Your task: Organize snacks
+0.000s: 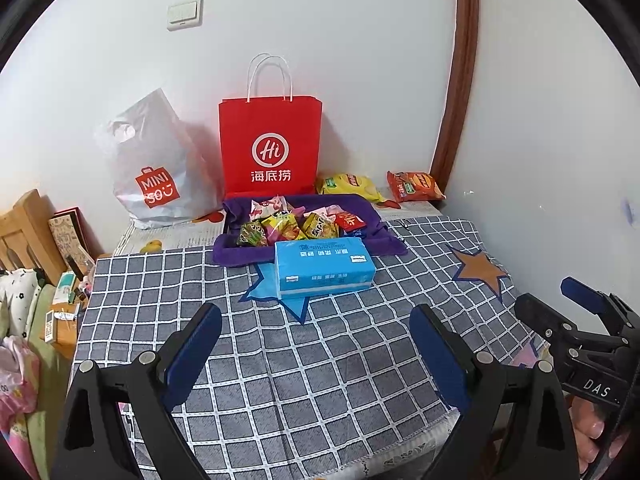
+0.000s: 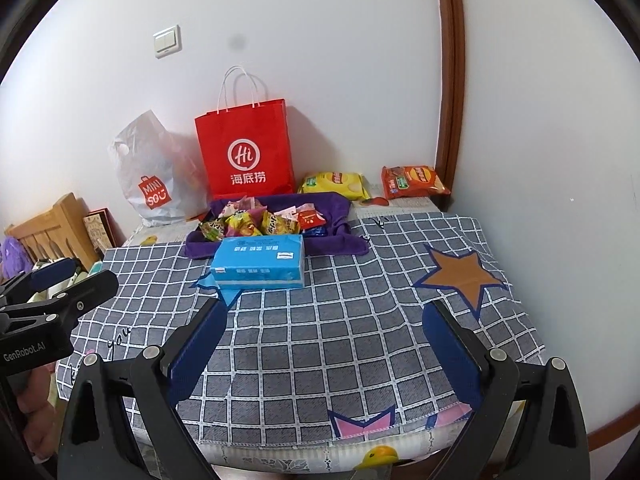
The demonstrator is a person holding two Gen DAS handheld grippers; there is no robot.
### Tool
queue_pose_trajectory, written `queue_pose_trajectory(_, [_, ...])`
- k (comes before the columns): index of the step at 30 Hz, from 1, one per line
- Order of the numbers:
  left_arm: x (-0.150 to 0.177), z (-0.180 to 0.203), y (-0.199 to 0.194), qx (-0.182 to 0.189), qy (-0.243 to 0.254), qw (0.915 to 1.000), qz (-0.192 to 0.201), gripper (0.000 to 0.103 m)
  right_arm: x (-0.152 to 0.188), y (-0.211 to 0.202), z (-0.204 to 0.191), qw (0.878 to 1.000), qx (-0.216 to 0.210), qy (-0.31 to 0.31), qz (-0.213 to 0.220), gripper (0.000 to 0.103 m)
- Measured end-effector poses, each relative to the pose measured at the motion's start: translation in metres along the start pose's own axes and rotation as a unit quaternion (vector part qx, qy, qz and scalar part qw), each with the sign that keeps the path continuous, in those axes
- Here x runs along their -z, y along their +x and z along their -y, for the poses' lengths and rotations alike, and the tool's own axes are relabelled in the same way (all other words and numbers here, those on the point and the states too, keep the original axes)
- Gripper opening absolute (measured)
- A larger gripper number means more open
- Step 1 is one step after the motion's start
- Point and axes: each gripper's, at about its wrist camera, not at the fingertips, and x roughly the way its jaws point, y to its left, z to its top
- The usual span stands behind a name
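Snacks are lying piled in a purple tray at the far side of the desk, just behind a blue tissue pack. Two chip bags, one yellow and one orange, are resting near the wall beside a red paper bag and a white plastic bag. The left hand-held gripper is hovering over the checked cloth with its fingers spread wide, gripping nothing. The right hand-held gripper is hanging likewise, released and empty.
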Motion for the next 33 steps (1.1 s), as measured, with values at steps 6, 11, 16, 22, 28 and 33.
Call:
queue_pose_trajectory(6, [-0.0007, -0.0015, 0.0001, 0.000, -0.001, 1.0000, -0.001, 0.095, -0.0008, 0.0018, 0.0007, 1.000, -0.001, 0.000, -0.001, 0.097])
queue_pose_trajectory(11, [-0.0006, -0.0021, 0.0002, 0.001, 0.000, 1.0000, -0.001, 0.095, -0.0004, 0.0000, 0.0003, 1.000, -0.006, 0.003, 0.001, 0.097])
queue_pose_trajectory(16, [-0.0005, -0.0016, -0.0002, 0.000, 0.000, 1.0000, -0.001, 0.095, -0.0005, -0.0021, -0.0023, 1.000, -0.005, 0.001, 0.004, 0.097])
queue_pose_trajectory(22, [-0.0004, -0.0014, -0.0003, 0.000, -0.001, 1.0000, 0.000, 0.095, -0.0002, -0.0033, -0.0020, 1.000, -0.007, 0.003, 0.003, 0.097])
queue_pose_trajectory(28, [-0.0003, -0.0015, -0.0007, 0.000, -0.001, 1.0000, 0.000, 0.095, -0.0004, -0.0046, -0.0015, 1.000, -0.007, 0.002, 0.004, 0.097])
queue_pose_trajectory(33, [-0.0001, -0.0014, -0.0006, -0.001, -0.002, 1.0000, 0.000, 0.095, -0.0005, -0.0045, -0.0016, 1.000, -0.007, 0.002, 0.005, 0.097])
